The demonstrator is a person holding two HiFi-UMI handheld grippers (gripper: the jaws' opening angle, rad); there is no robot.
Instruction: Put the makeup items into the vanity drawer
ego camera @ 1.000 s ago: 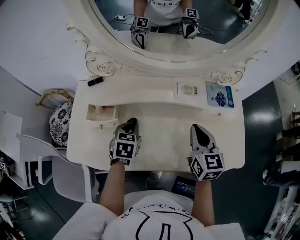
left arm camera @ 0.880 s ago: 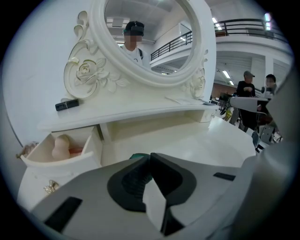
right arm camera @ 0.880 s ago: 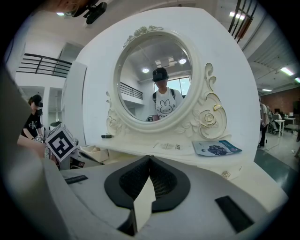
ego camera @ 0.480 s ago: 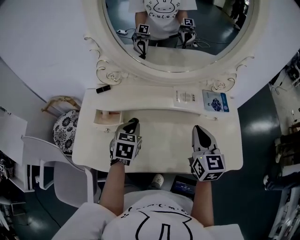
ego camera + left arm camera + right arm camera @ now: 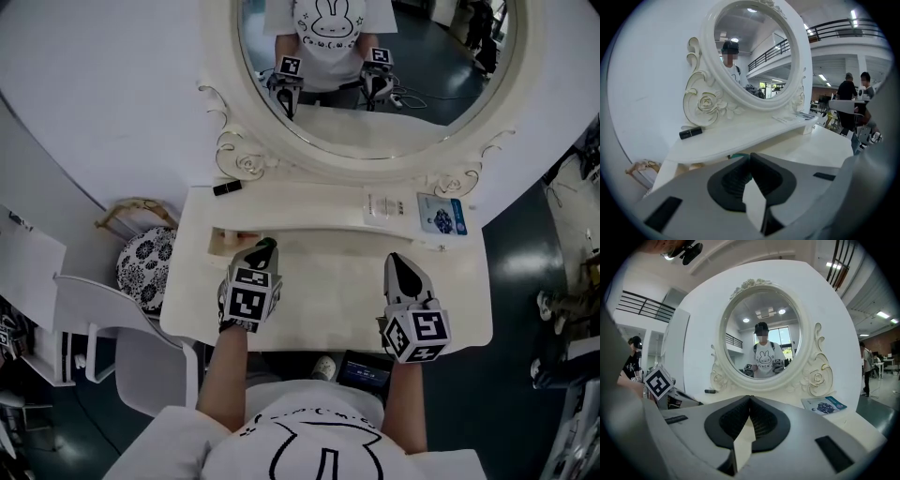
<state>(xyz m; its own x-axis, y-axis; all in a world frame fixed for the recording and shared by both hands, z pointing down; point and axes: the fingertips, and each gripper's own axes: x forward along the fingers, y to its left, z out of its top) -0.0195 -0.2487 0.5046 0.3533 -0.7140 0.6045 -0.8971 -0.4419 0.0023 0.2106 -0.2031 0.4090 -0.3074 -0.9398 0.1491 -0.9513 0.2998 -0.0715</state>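
A small drawer [image 5: 225,242] stands pulled out at the left of the white vanity [image 5: 328,300], with something pinkish [image 5: 246,235] in it. A black tube [image 5: 226,187] lies on the upper shelf at the left, also seen as the black tube [image 5: 690,132] and the tube [image 5: 709,391]. A white card [image 5: 382,206] and a blue packet [image 5: 441,215] lie on the shelf at the right. My left gripper [image 5: 264,249] is shut and empty just right of the drawer. My right gripper [image 5: 397,263] is shut and empty over the tabletop.
A large oval mirror [image 5: 375,75] in an ornate frame rises behind the shelf and reflects both grippers. A patterned round stool [image 5: 150,267] and a white chair [image 5: 103,328] stand left of the vanity. Bare tabletop lies between the grippers.
The head view has shifted, so the vanity sits further right and lower in the picture. My left gripper is now closer to the open drawer. Both grippers have stayed shut.
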